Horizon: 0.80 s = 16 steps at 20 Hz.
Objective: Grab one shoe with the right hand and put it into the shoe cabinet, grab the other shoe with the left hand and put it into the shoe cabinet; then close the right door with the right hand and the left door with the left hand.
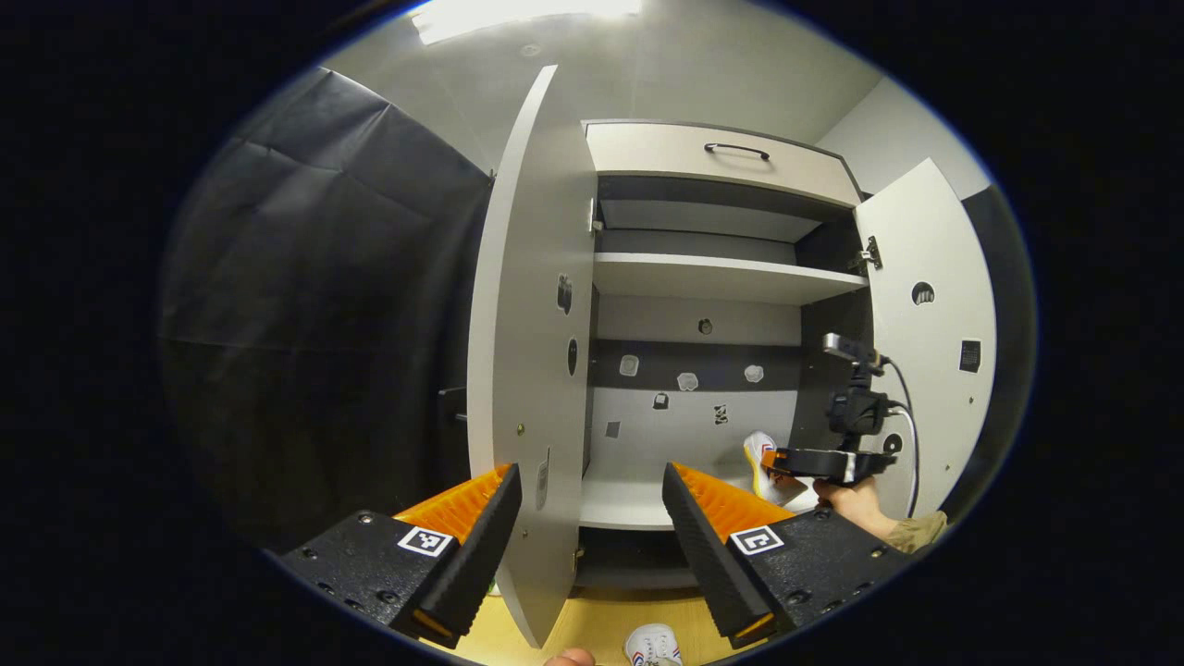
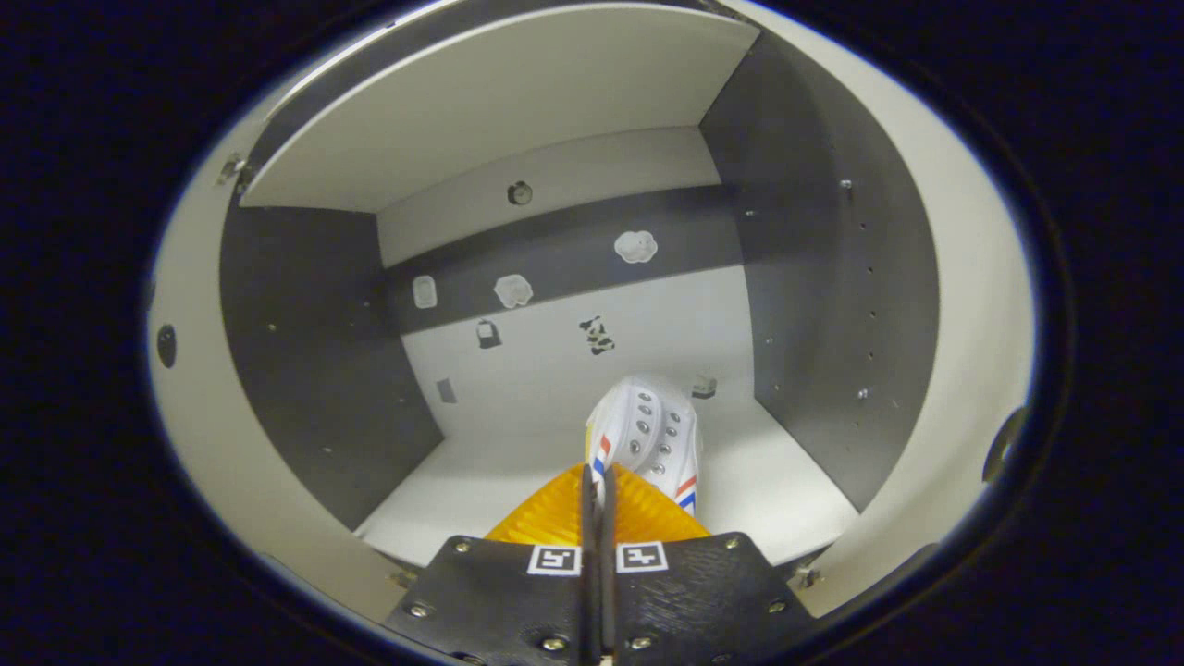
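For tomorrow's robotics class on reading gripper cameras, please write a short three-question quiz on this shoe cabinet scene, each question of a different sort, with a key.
1. True or false: the left gripper is open, its two fingers spread apart.
2. Multiple choice: the shoe at the right gripper is
A. on the top shelf
B. over the cabinet's lower shelf
C. on the wooden floor
3. Fill in: the other shoe lies on the ____ in front of the cabinet.

Key:
1. True.
2. B; the gripper looks shut on the shoe's edge.
3. Floor; the left door and right door both stand open.
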Tool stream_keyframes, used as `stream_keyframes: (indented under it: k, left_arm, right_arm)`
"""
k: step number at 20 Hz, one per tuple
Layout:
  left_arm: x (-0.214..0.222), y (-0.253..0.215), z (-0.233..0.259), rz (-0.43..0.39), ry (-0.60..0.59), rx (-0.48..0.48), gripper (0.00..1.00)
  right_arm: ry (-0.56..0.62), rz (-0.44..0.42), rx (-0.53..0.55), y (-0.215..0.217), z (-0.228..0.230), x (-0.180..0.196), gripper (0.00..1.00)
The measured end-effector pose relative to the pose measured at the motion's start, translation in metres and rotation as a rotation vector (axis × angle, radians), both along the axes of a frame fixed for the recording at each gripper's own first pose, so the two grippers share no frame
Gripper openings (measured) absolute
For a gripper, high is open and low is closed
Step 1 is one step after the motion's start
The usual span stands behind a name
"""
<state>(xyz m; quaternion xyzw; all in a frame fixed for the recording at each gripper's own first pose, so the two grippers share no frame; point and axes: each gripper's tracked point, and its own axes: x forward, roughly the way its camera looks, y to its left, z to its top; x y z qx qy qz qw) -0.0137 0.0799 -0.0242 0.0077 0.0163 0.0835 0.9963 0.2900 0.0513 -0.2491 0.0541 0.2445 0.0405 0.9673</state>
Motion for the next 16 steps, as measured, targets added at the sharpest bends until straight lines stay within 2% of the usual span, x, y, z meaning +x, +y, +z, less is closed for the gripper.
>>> stream_keyframes:
  k: [4,8,9,10,12,16]
  left_arm:
    - [0.000,0.000,0.000,-0.001,0.001,0.011,0.93]
    - [0.000,-0.001,-0.001,-0.008,0.005,0.019,0.93]
    - [-0.001,0.000,-0.001,-0.009,0.005,0.018,0.93]
    - [0.000,0.000,-0.002,-0.011,0.006,0.016,0.93]
    - [-0.001,0.000,-0.007,-0.014,0.019,0.012,0.93]
    - [-0.004,-0.004,-0.022,-0.032,0.049,0.003,0.94]
  right_arm:
    - [0.056,-0.036,-0.002,-0.009,-0.029,0.030,0.00]
    - [0.060,-0.024,-0.009,-0.006,-0.029,0.026,0.00]
    - [0.070,-0.017,-0.014,-0.005,-0.031,0.025,0.05]
    - [0.062,-0.018,-0.025,-0.006,-0.028,0.025,0.00]
    - [0.023,-0.030,-0.016,-0.005,-0.018,0.029,0.01]
    - [-0.032,-0.025,0.005,-0.009,0.016,0.013,0.00]
